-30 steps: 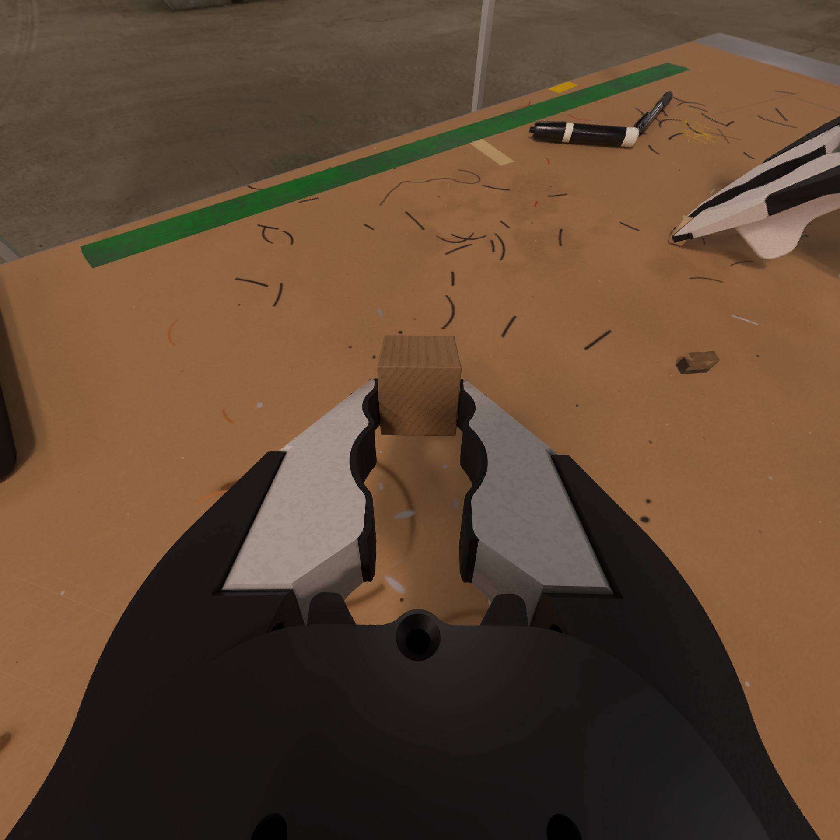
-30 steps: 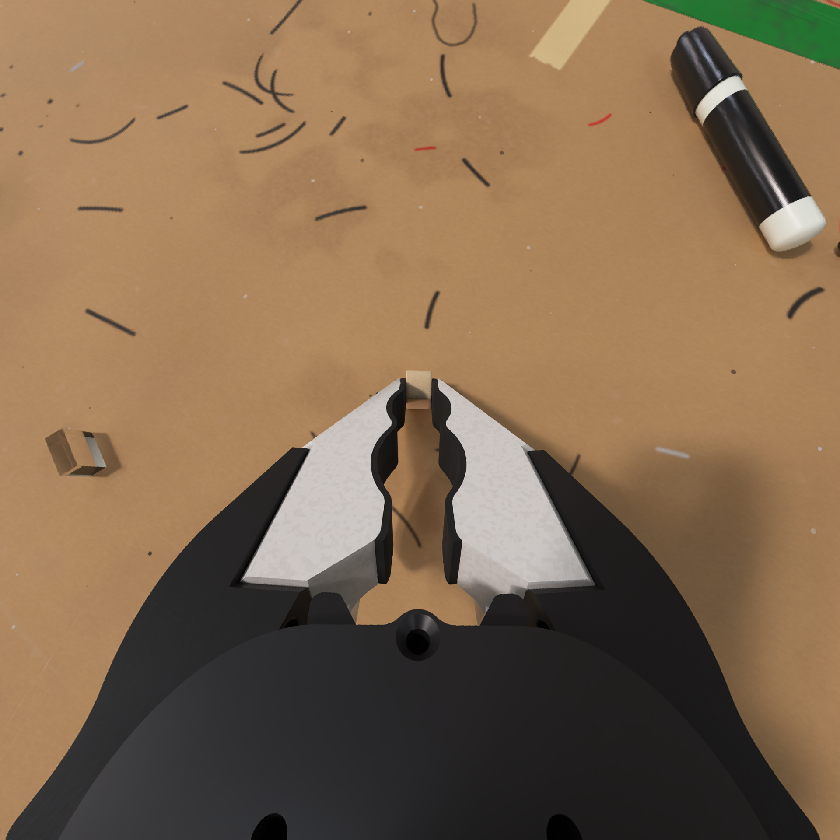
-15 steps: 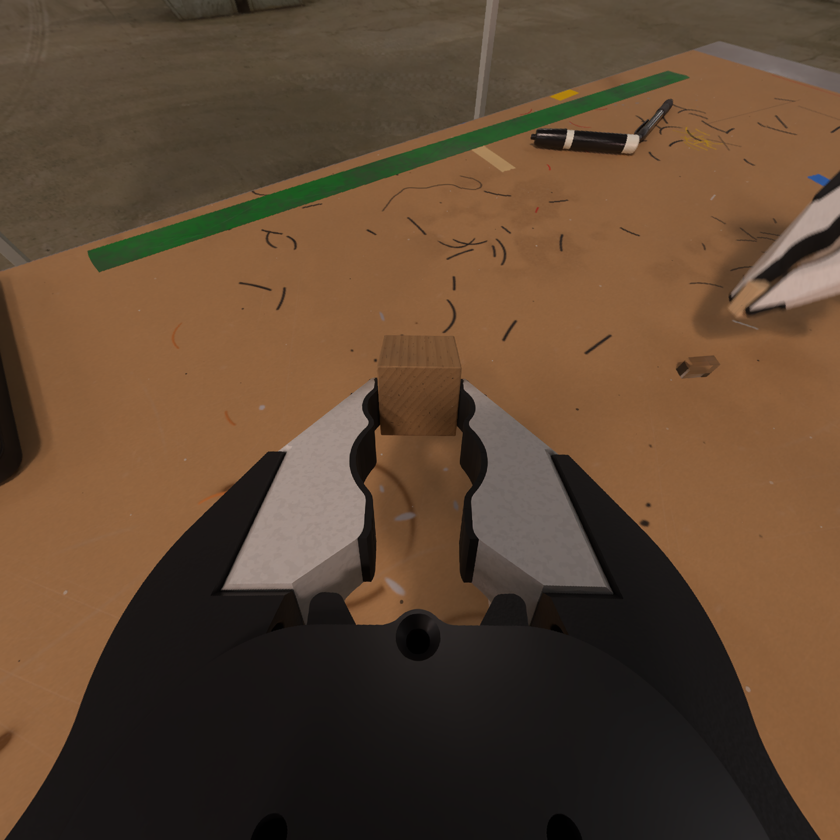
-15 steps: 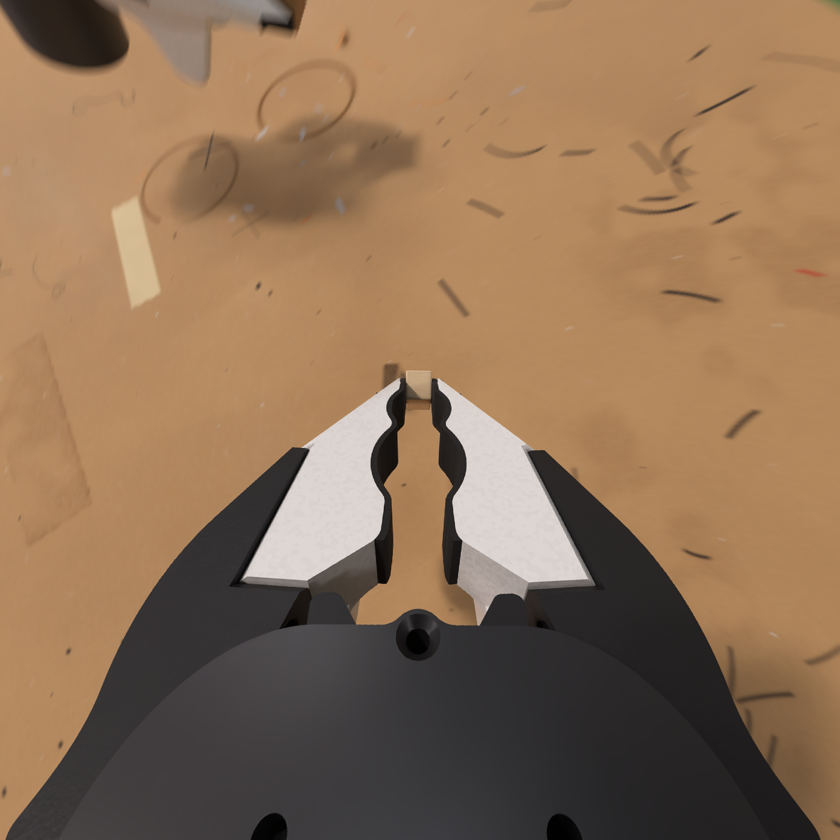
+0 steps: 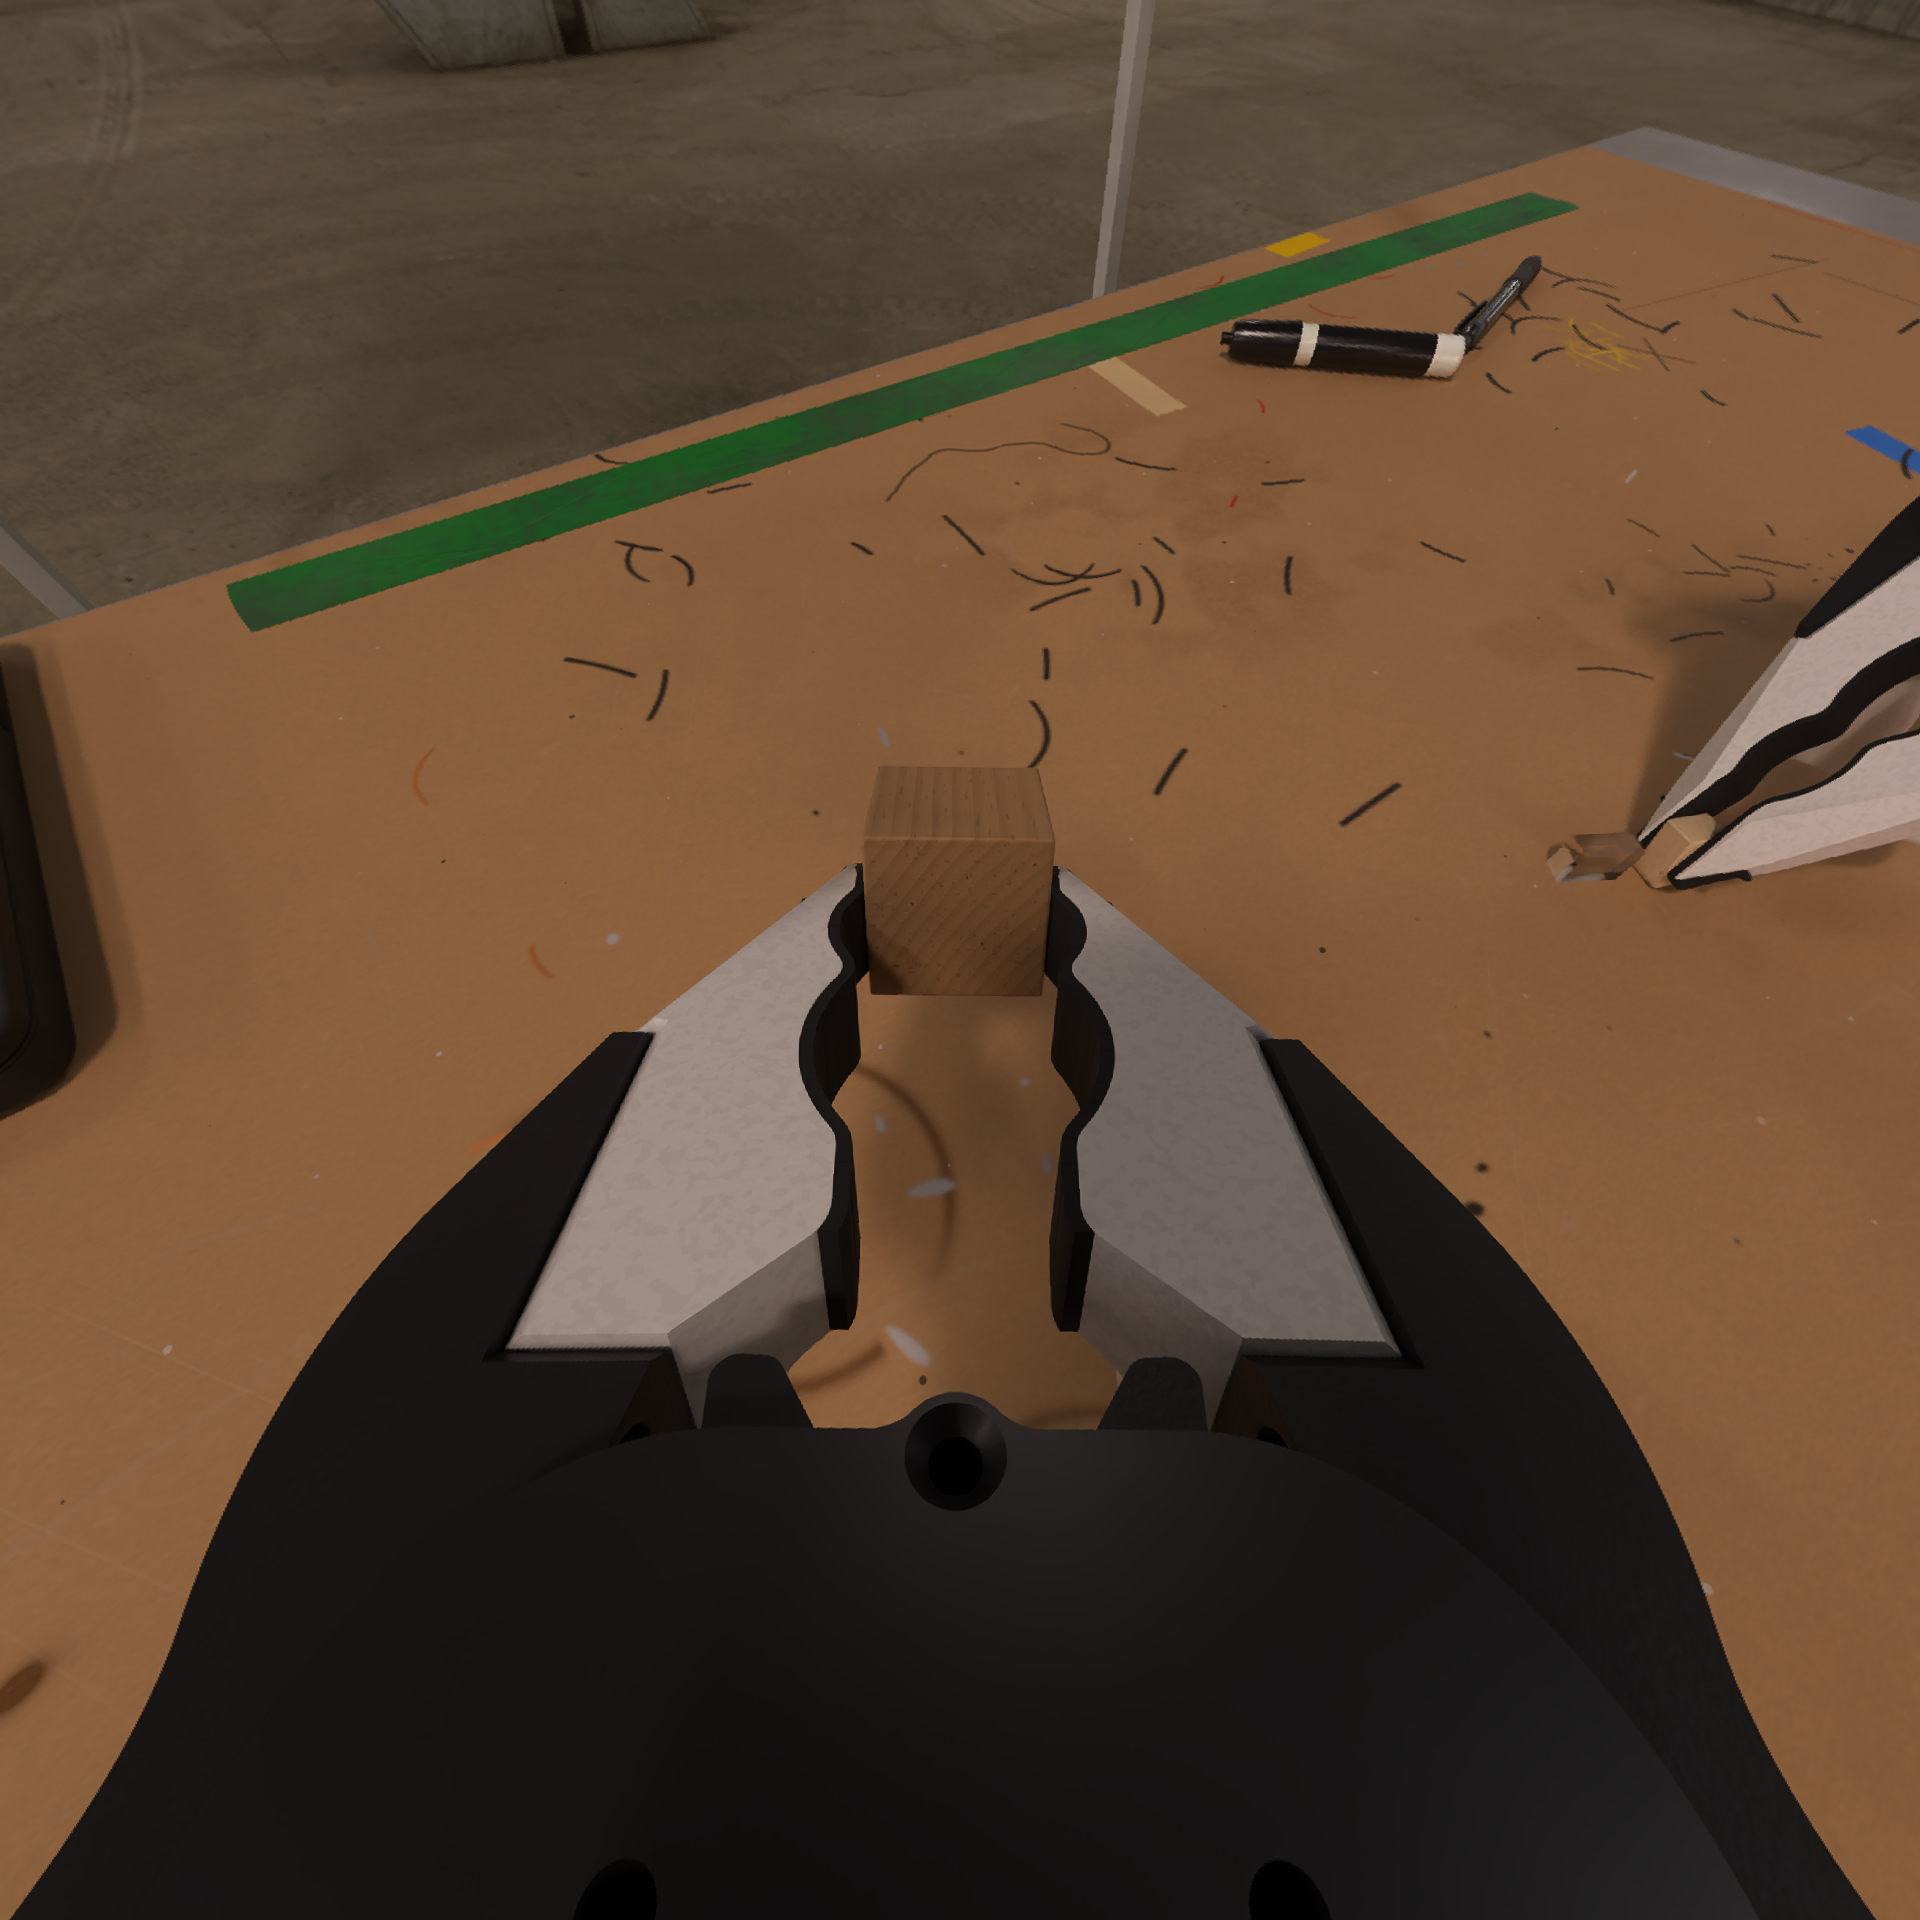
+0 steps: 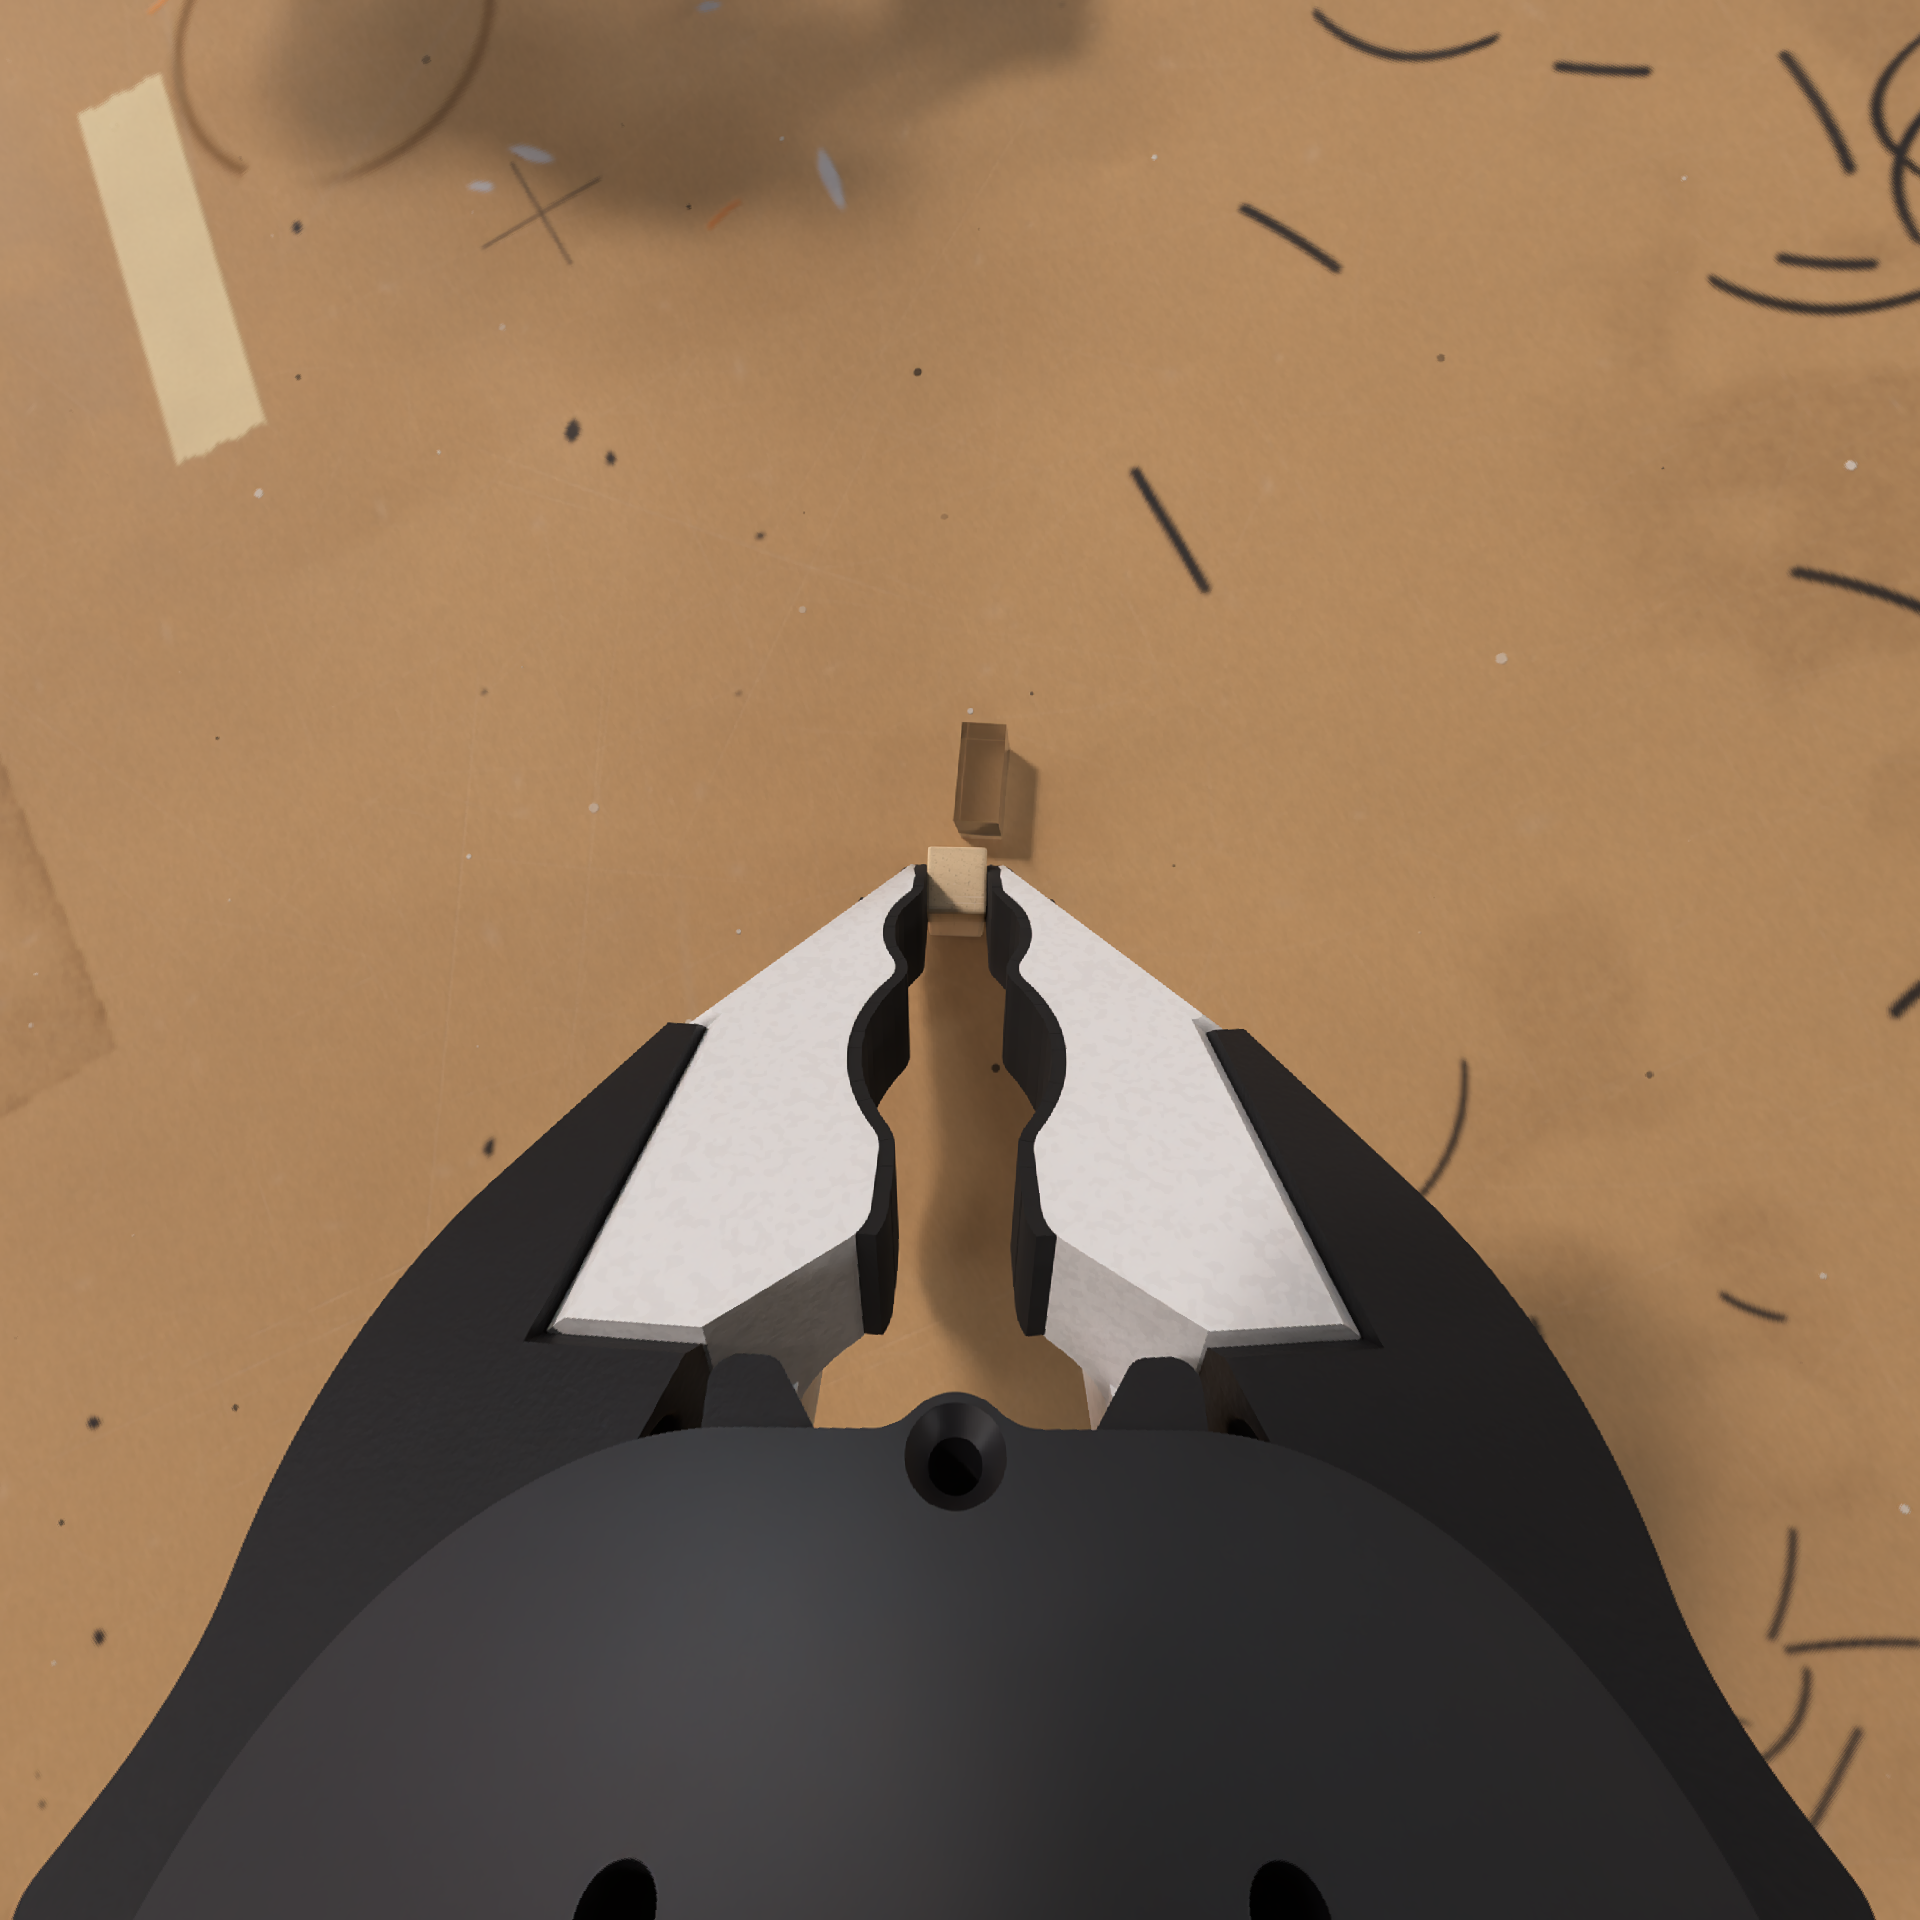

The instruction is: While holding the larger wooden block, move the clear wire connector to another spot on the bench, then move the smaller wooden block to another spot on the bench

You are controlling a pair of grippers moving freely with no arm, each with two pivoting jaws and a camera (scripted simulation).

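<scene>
My left gripper (image 5: pixel 956 894) is shut on the larger wooden block (image 5: pixel 956 883), a brown cube held above the bench. My right gripper (image 6: pixel 956 883) is shut on the smaller wooden block (image 6: pixel 956 878), a pale little cube at its fingertips, low over the bench. The clear wire connector (image 6: pixel 982 779) lies on the bench just beyond the right fingertips. In the left wrist view the right gripper (image 5: pixel 1678 857) shows at the right edge, tips down, with the smaller block (image 5: pixel 1673 860) beside the connector (image 5: pixel 1590 857).
A black marker with white bands (image 5: pixel 1345 348) and a thin pen (image 5: pixel 1496 296) lie far right near a green tape strip (image 5: pixel 831 426). A black object (image 5: pixel 26 894) stands at the left edge. Beige tape (image 6: pixel 171 270) lies on the bench. Black wire scraps are scattered around.
My right gripper has carried the smaller block across the bench and down toward the clear connector, which now lies just ahead of its tips. My left gripper has kept still with the larger block.
</scene>
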